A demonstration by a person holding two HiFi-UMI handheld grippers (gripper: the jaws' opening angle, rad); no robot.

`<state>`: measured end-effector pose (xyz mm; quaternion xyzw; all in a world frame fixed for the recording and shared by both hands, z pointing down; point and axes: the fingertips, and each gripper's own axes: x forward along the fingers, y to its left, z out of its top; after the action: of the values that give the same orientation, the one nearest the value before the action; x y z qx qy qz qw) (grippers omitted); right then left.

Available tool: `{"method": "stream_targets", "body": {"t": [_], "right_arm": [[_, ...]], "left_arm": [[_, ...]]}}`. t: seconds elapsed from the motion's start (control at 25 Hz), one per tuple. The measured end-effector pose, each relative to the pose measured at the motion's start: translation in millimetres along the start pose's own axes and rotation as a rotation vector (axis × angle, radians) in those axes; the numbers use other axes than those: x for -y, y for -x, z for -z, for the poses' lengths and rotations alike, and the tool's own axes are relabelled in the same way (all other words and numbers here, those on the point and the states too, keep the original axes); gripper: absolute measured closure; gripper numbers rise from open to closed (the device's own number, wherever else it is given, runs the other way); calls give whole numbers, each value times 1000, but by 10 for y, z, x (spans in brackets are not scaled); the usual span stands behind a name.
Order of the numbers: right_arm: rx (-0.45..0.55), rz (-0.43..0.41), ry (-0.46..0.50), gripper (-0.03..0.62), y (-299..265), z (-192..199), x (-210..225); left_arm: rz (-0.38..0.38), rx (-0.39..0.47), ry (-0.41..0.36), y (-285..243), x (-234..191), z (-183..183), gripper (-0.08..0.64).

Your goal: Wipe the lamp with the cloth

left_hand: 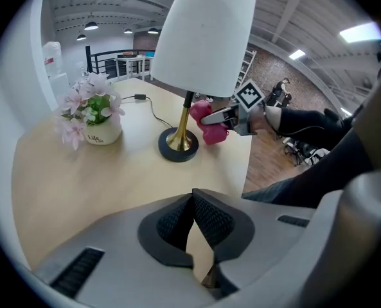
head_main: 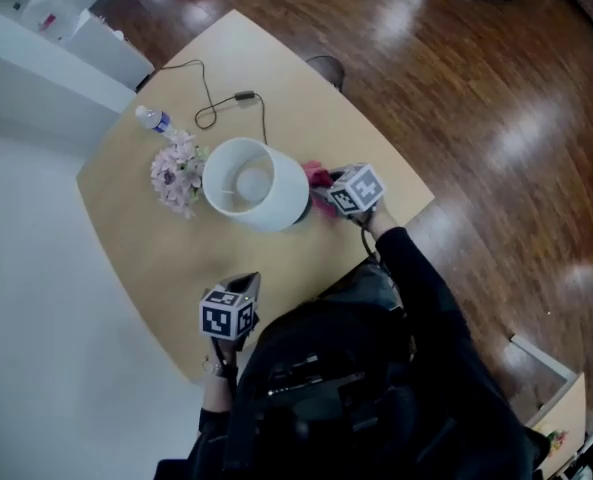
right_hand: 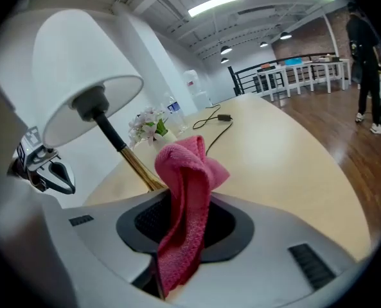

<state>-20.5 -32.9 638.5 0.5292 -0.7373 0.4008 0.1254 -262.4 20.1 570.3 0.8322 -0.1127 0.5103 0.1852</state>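
A lamp with a white shade (head_main: 254, 183) (left_hand: 206, 37) (right_hand: 74, 82), a brass stem and a round black base (left_hand: 178, 147) stands in the middle of the tan table (head_main: 166, 258). My right gripper (head_main: 328, 190) (right_hand: 180, 223) is shut on a pink cloth (right_hand: 187, 197) (head_main: 316, 176) (left_hand: 211, 124) and holds it just right of the lamp, low beside the stem and near the base. My left gripper (head_main: 244, 293) (left_hand: 193, 226) is shut and holds nothing, over the table's near edge, well short of the lamp.
A small white pot of pink flowers (head_main: 179, 173) (left_hand: 90, 117) stands left of the lamp, with a water bottle (head_main: 154, 120) behind it. The lamp's black cord (head_main: 216, 103) runs across the far side of the table. Wooden floor (head_main: 476, 98) lies to the right.
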Motion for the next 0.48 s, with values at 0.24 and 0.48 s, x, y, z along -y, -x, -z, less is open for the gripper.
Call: {"method": "stream_targets", "body": {"t": [0.24,0.48], "right_arm": [[120,-72,2,476,-383,-440,99],[36,-95,87,476,-703,-242,-40]], "left_arm": [[-44,-53,24,155,-94,307,560],[-53,-60,69,190,-89,436,560]]}}
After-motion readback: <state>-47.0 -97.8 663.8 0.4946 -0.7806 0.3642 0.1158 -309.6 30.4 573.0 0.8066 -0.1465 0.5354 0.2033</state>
